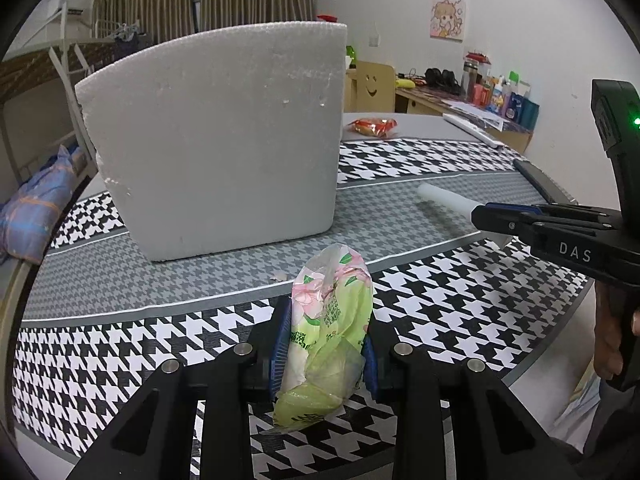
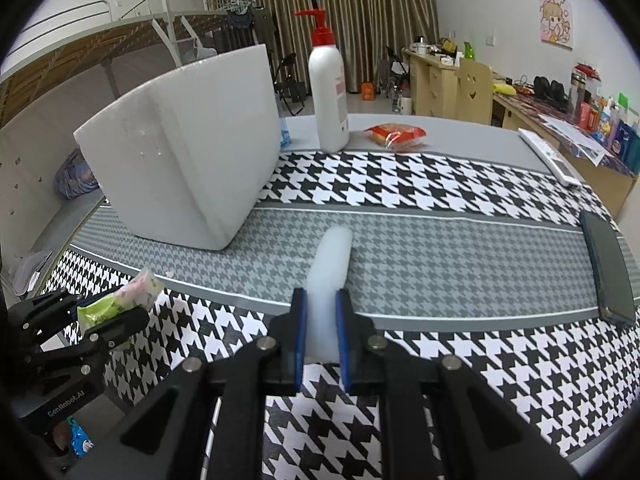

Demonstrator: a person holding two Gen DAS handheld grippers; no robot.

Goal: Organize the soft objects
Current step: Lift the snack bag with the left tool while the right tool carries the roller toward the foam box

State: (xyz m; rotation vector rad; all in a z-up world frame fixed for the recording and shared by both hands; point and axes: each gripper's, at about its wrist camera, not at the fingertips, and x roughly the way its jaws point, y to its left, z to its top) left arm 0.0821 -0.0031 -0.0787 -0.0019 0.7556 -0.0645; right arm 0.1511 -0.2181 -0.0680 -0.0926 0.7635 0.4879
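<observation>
My left gripper [image 1: 326, 344] is shut on a green and pink tissue pack [image 1: 330, 328], which stands upright between the blue pads above the houndstooth tablecloth. My right gripper [image 2: 322, 332] is shut on a white foam stick [image 2: 330, 276] that points forward over the grey band of the cloth. In the left wrist view the right gripper [image 1: 486, 216] comes in from the right with the foam stick [image 1: 444, 200] in it. The right wrist view shows the left gripper [image 2: 116, 312] at lower left holding the tissue pack [image 2: 120, 300]. A big white foam box [image 1: 216, 136] stands ahead of both.
A red snack packet [image 2: 396, 134] and a white pump bottle [image 2: 329, 96] stand behind the foam box [image 2: 180, 148]. A dark phone [image 2: 608, 268] and a white remote [image 2: 550, 158] lie at the table's right edge. A bunk bed is at left, a cluttered desk at right.
</observation>
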